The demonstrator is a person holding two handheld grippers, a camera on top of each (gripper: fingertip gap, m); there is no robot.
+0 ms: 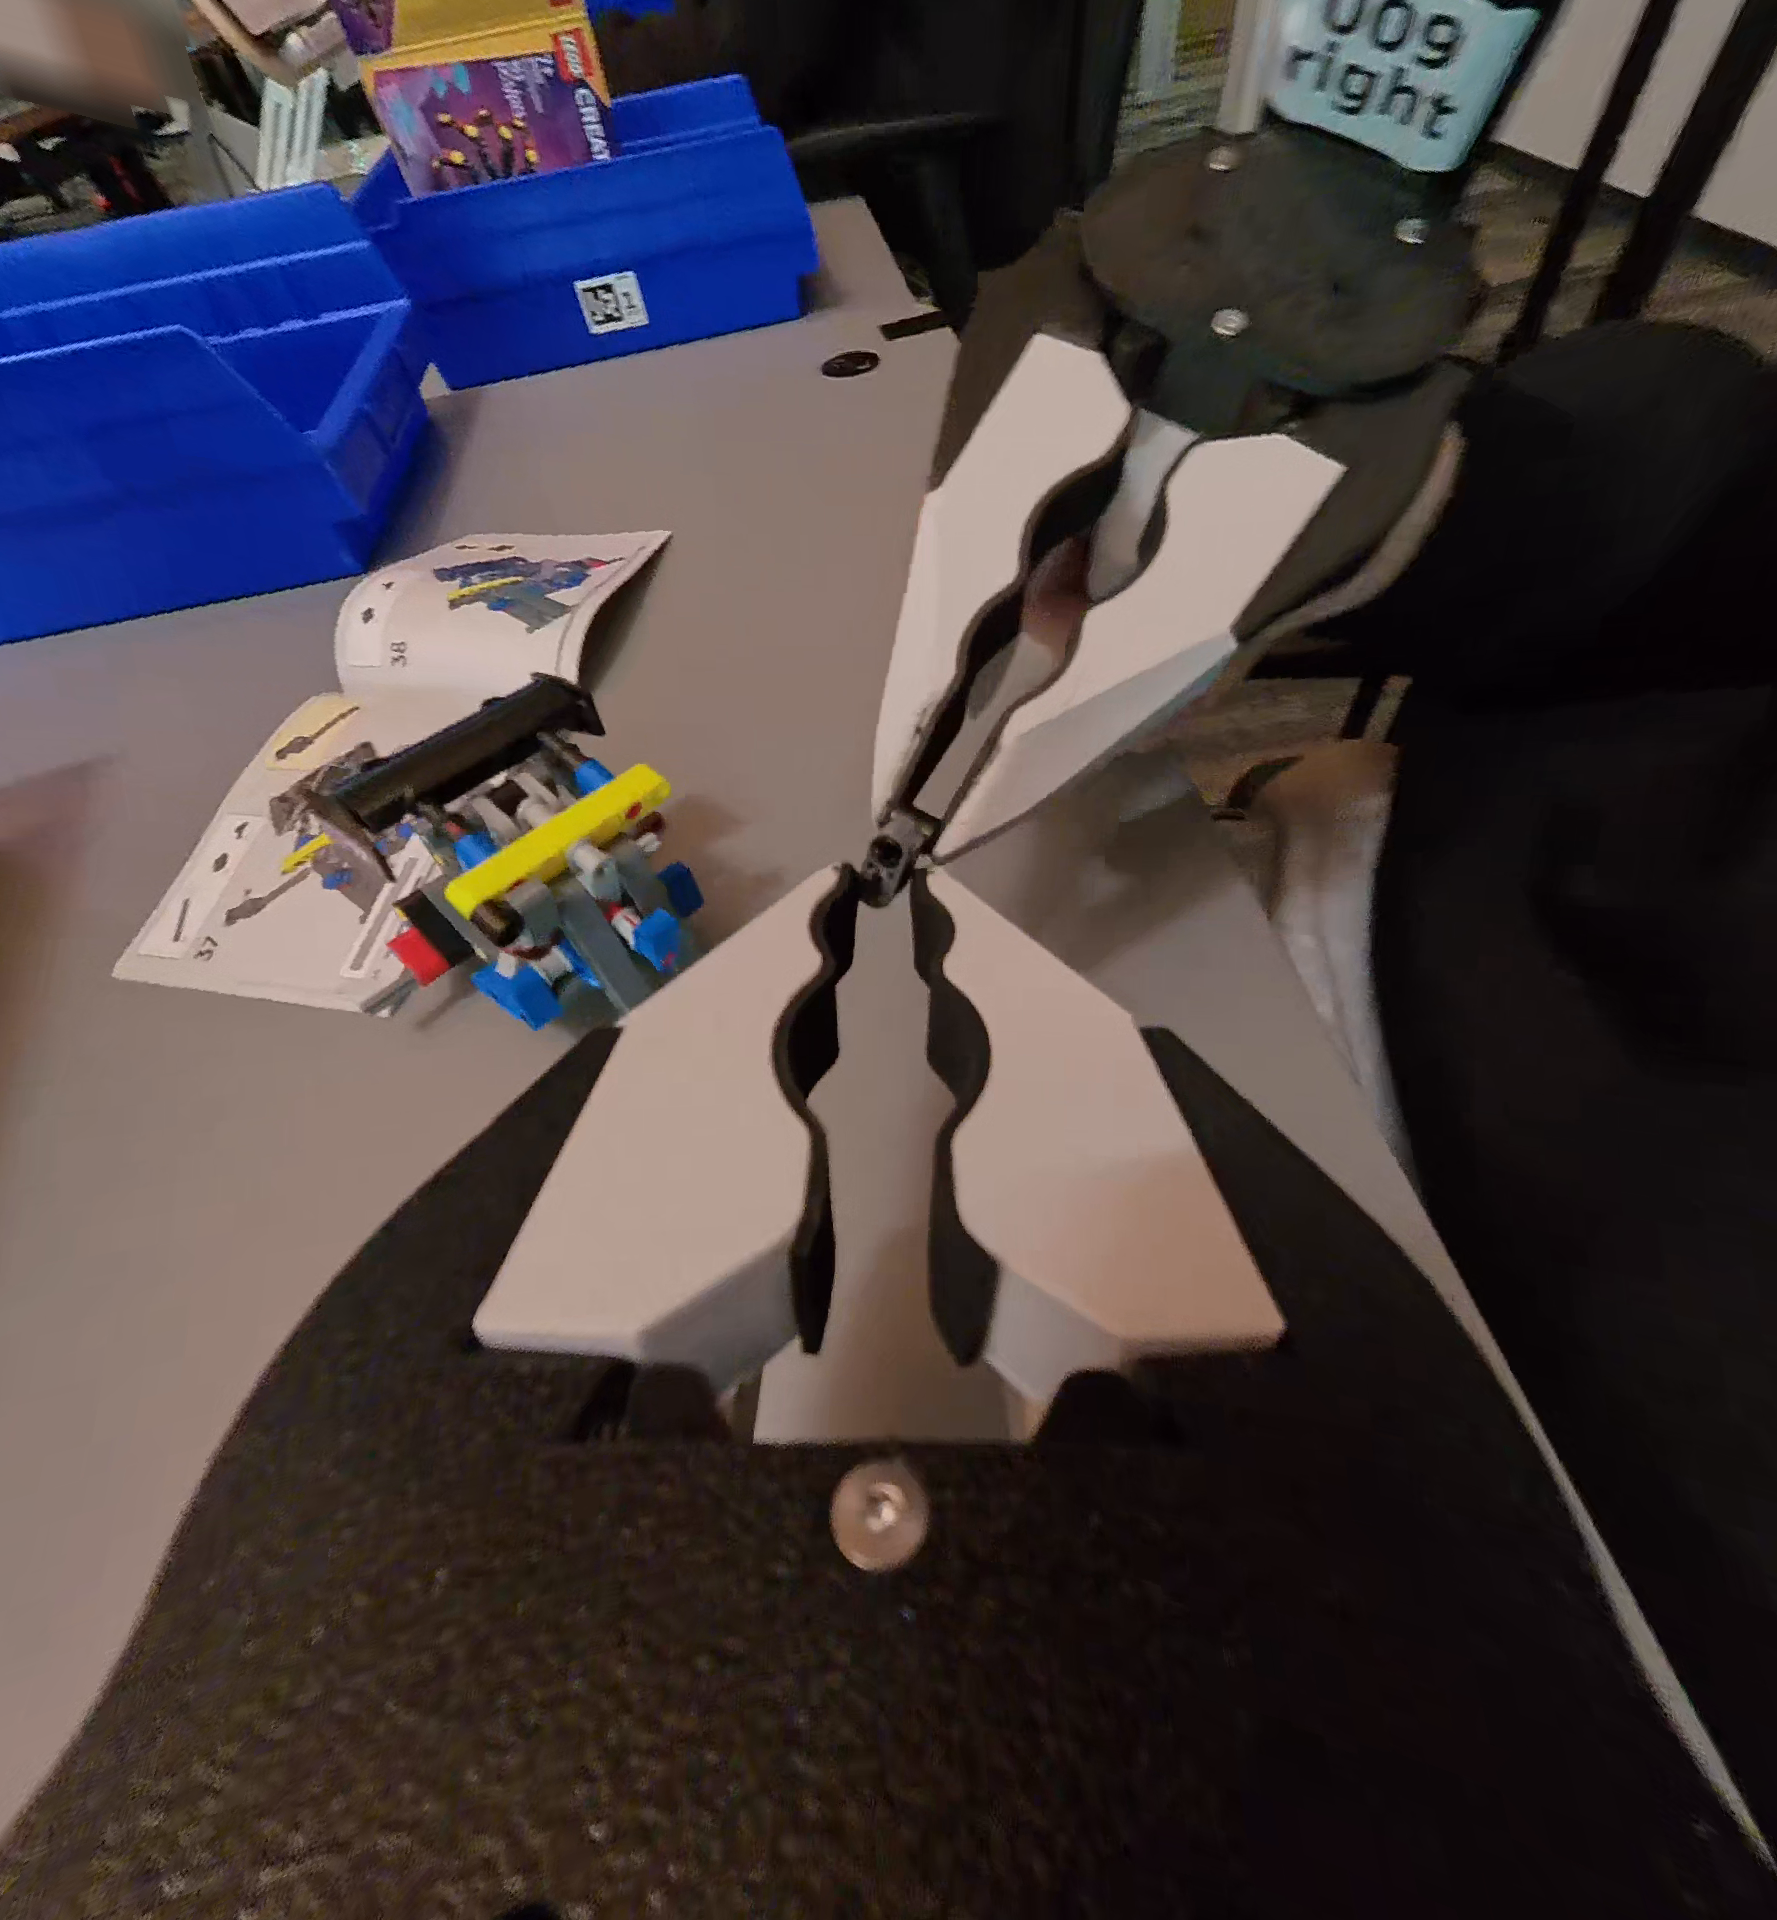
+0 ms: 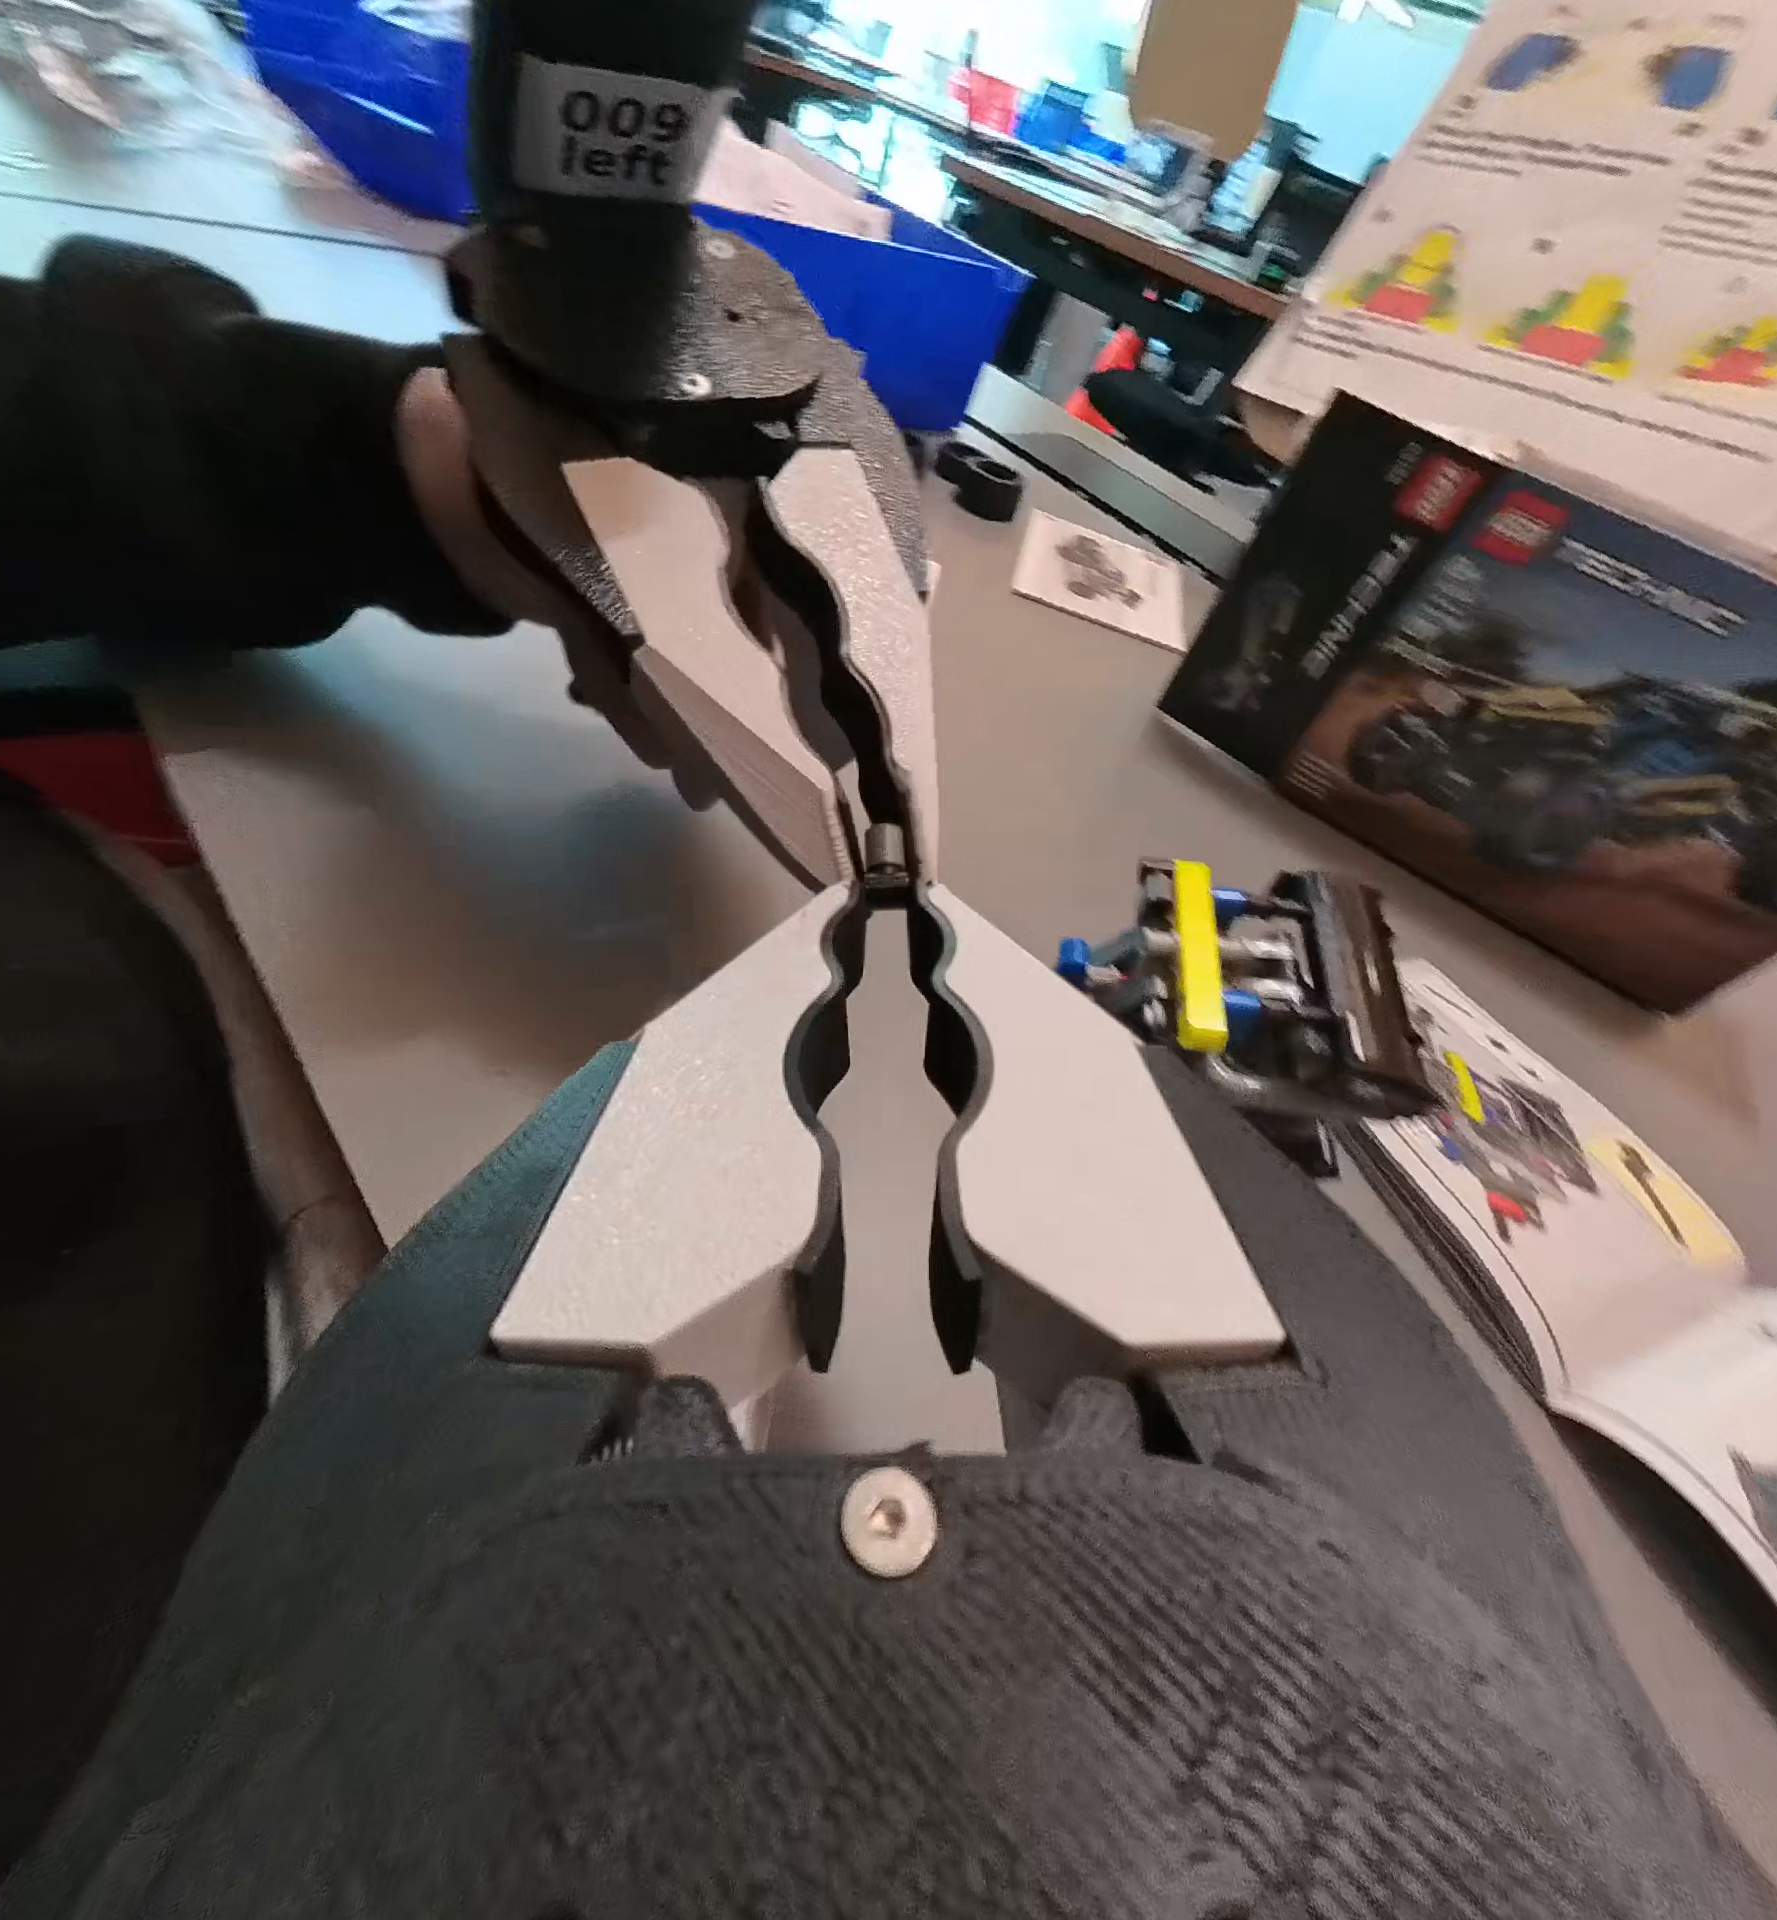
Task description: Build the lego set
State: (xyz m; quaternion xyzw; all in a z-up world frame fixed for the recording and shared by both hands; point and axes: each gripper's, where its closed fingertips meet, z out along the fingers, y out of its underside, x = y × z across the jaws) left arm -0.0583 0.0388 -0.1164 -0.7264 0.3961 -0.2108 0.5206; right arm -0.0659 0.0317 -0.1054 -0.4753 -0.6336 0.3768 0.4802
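Small part: I see a small black connector piece [image 1: 889, 857] held above the surface, at the point where both gripper tips meet.
Left gripper: my left gripper [image 1: 882, 883] is nearly closed, its tips pinching one end of the piece.
Right gripper: my right gripper [image 2: 889, 902] is nearly closed on the other end; in the left wrist view it [image 1: 915, 821] comes in from above, tip to tip with the left one.
Progress: I judge the piece is gripped by both at once; it is not joined to anything.
Model: a partly built brick vehicle [image 1: 531, 873] with a yellow beam lies apart on an open instruction booklet [image 1: 240, 914].
Surroundings: grey surface [image 1: 655, 468], blue bins [image 1: 167, 395], printed box [image 2: 1549, 717].
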